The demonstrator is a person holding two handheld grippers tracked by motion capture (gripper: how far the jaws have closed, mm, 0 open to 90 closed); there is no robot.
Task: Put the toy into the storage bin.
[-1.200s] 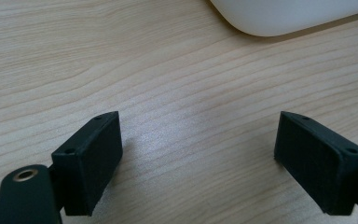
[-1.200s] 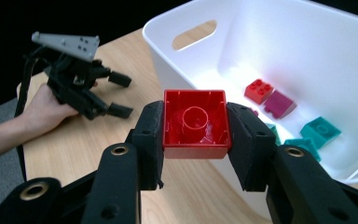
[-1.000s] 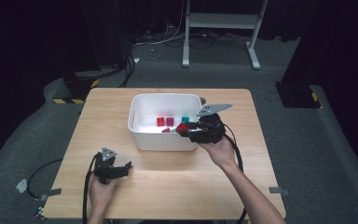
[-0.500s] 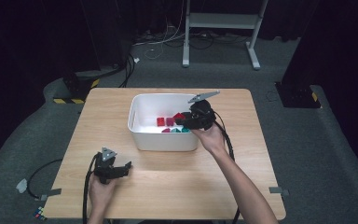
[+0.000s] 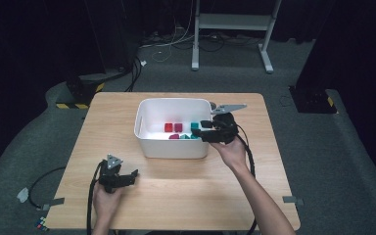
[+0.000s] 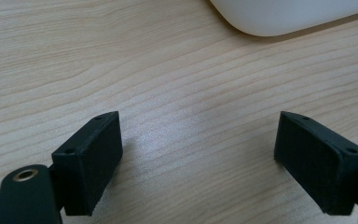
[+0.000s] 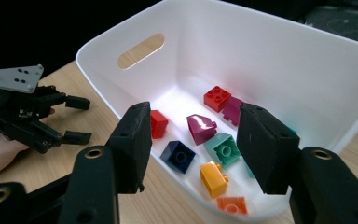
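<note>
Coloured bricks (image 7: 214,151) lying loose in white tub (image 5: 147,115) at worktop (image 5: 176,200) centre. Right tongs (image 5: 206,131) poised wide over tub's right rim, above bricks, holding nothing. Left tongs (image 5: 133,176) wide, empty, resting well apart near front-left.

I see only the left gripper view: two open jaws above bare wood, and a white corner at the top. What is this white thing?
Observer: It is the corner of a white bin that stands in the middle of the table.
Operator: Where is the other tool?
Observer: The right tool hangs at the bin's right rim, jaws open, nothing between them.
Operator: What is in the bin?
Observer: Loose bricks, among them a red brick, an orange brick and a dark blue brick.
</note>
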